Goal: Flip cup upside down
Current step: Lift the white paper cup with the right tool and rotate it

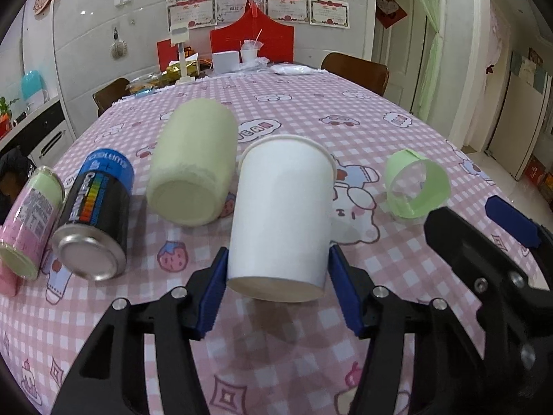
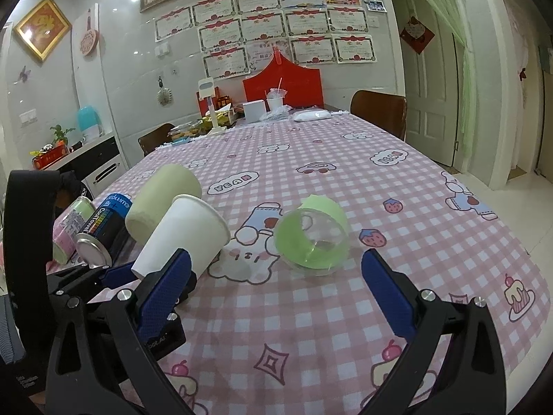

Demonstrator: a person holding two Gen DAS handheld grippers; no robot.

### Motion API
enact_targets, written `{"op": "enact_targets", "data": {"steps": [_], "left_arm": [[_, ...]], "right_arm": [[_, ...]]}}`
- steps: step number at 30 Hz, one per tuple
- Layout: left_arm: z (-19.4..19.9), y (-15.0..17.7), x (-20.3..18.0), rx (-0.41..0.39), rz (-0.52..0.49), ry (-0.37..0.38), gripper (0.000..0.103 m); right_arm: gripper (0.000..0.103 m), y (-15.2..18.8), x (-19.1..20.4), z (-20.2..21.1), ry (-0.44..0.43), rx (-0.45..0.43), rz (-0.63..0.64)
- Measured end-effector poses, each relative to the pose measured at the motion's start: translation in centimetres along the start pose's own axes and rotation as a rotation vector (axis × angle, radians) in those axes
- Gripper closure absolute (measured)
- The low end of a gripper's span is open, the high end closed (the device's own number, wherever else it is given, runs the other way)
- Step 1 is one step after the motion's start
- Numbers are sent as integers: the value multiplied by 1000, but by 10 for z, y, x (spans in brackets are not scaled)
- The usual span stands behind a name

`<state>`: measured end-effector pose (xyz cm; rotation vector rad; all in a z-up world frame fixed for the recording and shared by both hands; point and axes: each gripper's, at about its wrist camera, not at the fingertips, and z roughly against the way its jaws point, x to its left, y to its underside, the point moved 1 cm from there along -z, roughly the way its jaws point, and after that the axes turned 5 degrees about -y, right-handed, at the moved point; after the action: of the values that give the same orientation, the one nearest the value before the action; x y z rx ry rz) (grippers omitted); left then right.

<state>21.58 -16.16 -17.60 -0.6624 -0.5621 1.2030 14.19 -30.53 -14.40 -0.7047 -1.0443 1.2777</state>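
A white paper cup (image 1: 281, 214) is held in my left gripper (image 1: 278, 290), whose blue pads press both sides near its base. The cup is tilted, base toward the camera and open rim pointing away and up, lifted off the table. It also shows in the right wrist view (image 2: 183, 235), tilted with the rim up to the right. My right gripper (image 2: 276, 297) is open and empty, low over the table, just short of a clear cup with a green band (image 2: 312, 238) lying on its side.
On the pink checked tablecloth (image 1: 345, 121) lie a pale green roll (image 1: 195, 162), a black and blue can (image 1: 98, 214) and a pink and green can (image 1: 29, 221), left of the cup. The green-banded cup (image 1: 416, 186) lies to the right. Clutter and chairs stand at the far end.
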Motion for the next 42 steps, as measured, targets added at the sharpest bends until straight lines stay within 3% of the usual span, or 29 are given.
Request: {"op": "enact_targets", "data": {"steps": [17, 22, 27, 31, 37, 42], "left_arm": [[64, 55, 46, -22, 83, -20, 45], [72, 63, 60, -21, 129, 60, 45], [79, 65, 69, -43, 145, 65, 31], [88, 66, 79, -55, 149, 97, 30], [105, 65, 113, -89, 189, 98, 27], [99, 67, 161, -83, 324, 9, 25]], "right_arm": [[8, 11, 66, -2, -180, 127, 19], [8, 13, 80, -3, -185, 165, 3], [8, 11, 84, 0, -215, 182, -33], [8, 6, 89, 2, -225, 191, -57], [8, 8, 97, -12, -256, 262, -127], [8, 12, 106, -28, -234, 314, -160]]}}
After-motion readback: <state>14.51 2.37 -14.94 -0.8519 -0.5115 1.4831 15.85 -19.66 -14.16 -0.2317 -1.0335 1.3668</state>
